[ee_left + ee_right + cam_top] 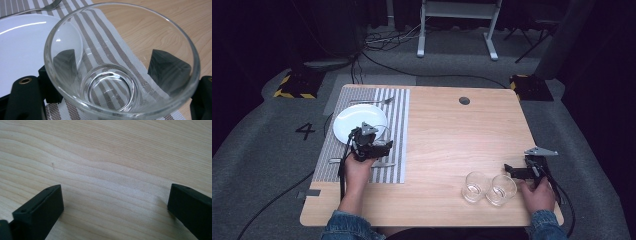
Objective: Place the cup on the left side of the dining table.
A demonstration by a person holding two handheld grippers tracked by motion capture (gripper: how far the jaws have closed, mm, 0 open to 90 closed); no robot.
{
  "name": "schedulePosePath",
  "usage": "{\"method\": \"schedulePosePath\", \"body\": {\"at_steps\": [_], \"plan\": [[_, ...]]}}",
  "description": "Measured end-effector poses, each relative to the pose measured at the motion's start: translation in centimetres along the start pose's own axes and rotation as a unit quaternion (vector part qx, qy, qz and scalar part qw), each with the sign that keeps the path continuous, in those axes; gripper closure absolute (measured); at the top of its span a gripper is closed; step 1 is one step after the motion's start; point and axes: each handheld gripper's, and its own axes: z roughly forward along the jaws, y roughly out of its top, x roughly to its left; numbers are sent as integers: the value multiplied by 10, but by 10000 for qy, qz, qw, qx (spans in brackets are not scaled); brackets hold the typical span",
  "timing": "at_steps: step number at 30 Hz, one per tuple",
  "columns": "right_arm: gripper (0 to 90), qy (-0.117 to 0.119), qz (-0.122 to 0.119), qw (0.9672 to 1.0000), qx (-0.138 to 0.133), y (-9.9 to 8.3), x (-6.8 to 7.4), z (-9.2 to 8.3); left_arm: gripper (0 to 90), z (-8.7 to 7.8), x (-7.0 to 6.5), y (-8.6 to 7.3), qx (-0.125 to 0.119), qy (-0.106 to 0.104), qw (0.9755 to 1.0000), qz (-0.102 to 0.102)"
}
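Note:
A clear drinking glass [120, 100] sits between the jaws of my left gripper [116, 63], which is shut on it, one jaw on each side of its wall. In the high view my left gripper [384, 145] holds this glass [385, 134] over the striped placemat [398, 112], just right of the white plate [357, 120]. Two more clear glasses [475, 186] [502, 189] stand side by side near the table's front right. Beside them, my right gripper [512, 171] stands open. Between its jaws [115, 197] there is bare wood.
A fork [372, 101] lies on the placemat behind the plate, and another piece of cutlery [384, 163] lies on it in front of my left hand. The wooden table [452, 135] has a round cable hole [464, 100] at the back. Cables run over the floor.

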Motion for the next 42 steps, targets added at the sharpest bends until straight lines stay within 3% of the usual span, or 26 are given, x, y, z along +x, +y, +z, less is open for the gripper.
{"method": "schedulePosePath", "body": {"at_steps": [11,37,42], "plan": [[6,-1,1,10000,1,0,0,0,202,13,3,-4,293,2,9996,5],[6,0,0,10000,1,0,0,0,200,27,3,-6,626,-10,9980,84],[7,-1,1,10000,1,0,0,0,193,26,7,-7,657,-142,9977,-59]]}}
